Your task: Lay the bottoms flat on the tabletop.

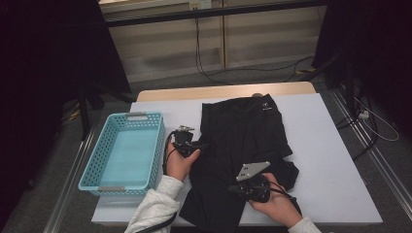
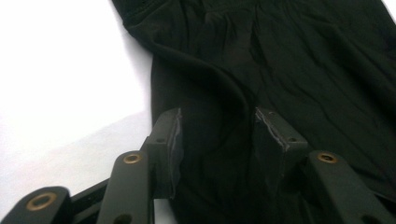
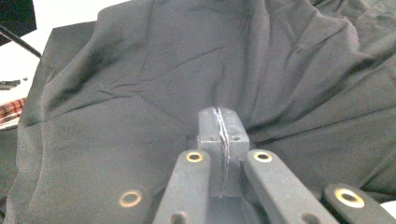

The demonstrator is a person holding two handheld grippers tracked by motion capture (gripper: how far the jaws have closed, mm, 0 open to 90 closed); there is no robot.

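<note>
A white-topped table [image 1: 330, 145] carries a crumpled black fabric garment [image 1: 243, 141] across its middle, with an empty light-blue perforated plastic basket [image 1: 127, 151] just beside it. The right gripper [image 3: 219, 122] has its jaws pinched together on a fold near the garment's lower edge. The left gripper [image 2: 217, 135] stands with jaws partly apart, straddling the garment's side edge without pressing it.

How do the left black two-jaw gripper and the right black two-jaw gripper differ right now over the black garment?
The left black two-jaw gripper has its jaws apart, straddling a raised fold of the black garment; the right black two-jaw gripper has its jaws pressed together, with cloth bunching at the tips. The left works the garment's left edge beside the white table surface; the right sits on the nearer part of the garment. Both are hand-held.
</note>
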